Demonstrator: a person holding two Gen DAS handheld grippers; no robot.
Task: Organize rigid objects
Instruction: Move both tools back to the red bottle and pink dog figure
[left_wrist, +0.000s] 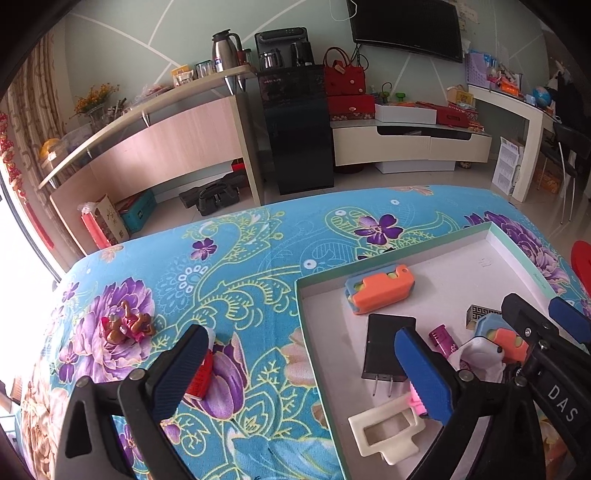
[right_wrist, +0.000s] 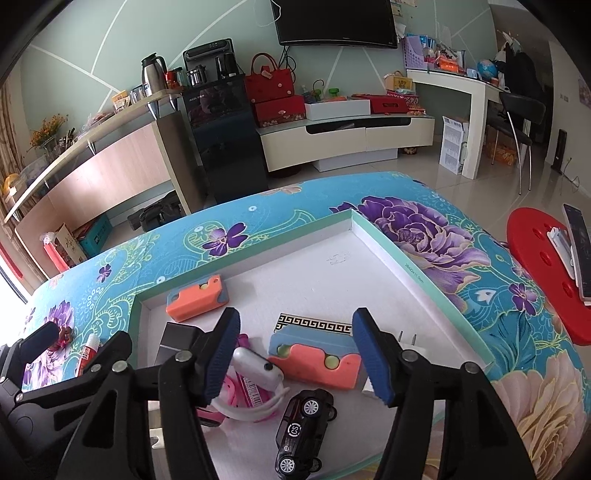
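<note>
A shallow white tray (left_wrist: 513, 247) (right_wrist: 388, 243) with a teal rim lies on the floral cloth. It holds an orange-blue block (left_wrist: 380, 288) (right_wrist: 197, 295), a second one (right_wrist: 317, 360), a black charger (left_wrist: 388, 347), a black toy car (right_wrist: 304, 432), a white frame (left_wrist: 384, 432) and a patterned box (right_wrist: 314, 325). My left gripper (left_wrist: 306, 373) is open over the tray's left rim. A red-white tube (left_wrist: 201, 376) (right_wrist: 88, 352) and a small figurine (left_wrist: 127, 326) lie on the cloth to its left. My right gripper (right_wrist: 295, 358) is open and empty above the second block.
A red stool (right_wrist: 543, 258) with a remote on it stands right of the table. Beyond the far table edge are a shelf unit, a black cabinet and a TV stand across open floor. The right gripper shows in the left wrist view (left_wrist: 546, 332).
</note>
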